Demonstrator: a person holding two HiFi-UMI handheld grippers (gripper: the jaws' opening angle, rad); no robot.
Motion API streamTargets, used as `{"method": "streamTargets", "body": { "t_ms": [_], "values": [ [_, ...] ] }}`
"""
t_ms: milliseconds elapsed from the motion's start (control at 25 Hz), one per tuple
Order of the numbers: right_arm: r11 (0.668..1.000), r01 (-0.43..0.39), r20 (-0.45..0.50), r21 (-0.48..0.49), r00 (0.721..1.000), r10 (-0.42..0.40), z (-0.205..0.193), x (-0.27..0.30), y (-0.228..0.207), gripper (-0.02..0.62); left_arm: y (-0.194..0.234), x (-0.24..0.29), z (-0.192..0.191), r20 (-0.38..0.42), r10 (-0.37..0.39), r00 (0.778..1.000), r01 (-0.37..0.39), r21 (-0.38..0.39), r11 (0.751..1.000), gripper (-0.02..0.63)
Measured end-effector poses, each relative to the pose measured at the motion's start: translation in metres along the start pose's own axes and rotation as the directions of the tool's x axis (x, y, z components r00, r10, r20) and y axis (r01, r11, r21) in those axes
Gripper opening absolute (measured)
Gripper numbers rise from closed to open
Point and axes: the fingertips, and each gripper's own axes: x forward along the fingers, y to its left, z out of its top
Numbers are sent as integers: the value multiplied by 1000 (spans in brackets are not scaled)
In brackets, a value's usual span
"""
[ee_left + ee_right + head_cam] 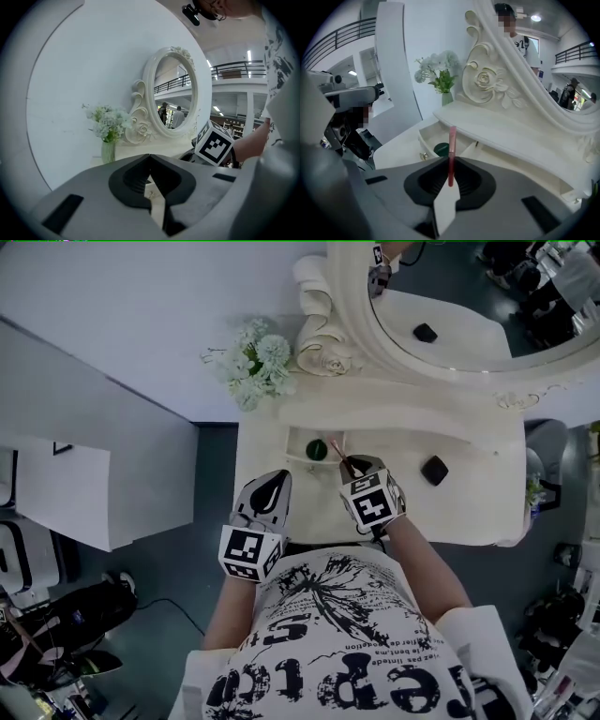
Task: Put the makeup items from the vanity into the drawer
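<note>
Pink and slender, the makeup stick (451,145) is clamped by its lower end between the closed jaws of the right gripper (450,161). Its long axis runs straight out along the line in which the jaws point. The free end points away from the gripper, towards the open drawer (298,441) of the cream vanity (469,493). In the head view the tip shows over the right part of the drawer, just beside a green round item (441,149) lying inside. The left gripper (150,157) is held off the vanity's front left, its jaws together with nothing between them. A black compact (434,470) sits on the vanity top, well right of the drawer.
</note>
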Motion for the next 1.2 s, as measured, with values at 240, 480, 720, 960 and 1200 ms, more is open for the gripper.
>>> {"method": "streamTargets", "body": {
  "t_ms": [240, 480, 720, 960, 1200],
  "values": [
    [993, -68, -57, -95, 996, 62, 25, 25, 30, 52, 42, -26, -4, 7, 96, 995, -95, -40, 995, 20],
    [979, -106, -98, -176, 991, 90, 38, 45, 42, 52, 60, -39, -12, 0, 145, 989, -144, -83, 986, 19],
    [984, -75, -54, -160, 996, 67, 49, 49, 39, 170, 66, -44, -15, -10, 158, 987, -158, -86, 984, 20],
    [995, -50, -18, -89, 999, 48, 47, 42, 28, 175, 63, -39, -13, -6, 141, 990, -141, -74, 987, 20],
    [1000, 5, 20, 10, 1000, -5, 36, 25, 2, 179, 48, -21, -6, -1, 83, 997, -83, -50, 995, 20]
  ]
}}
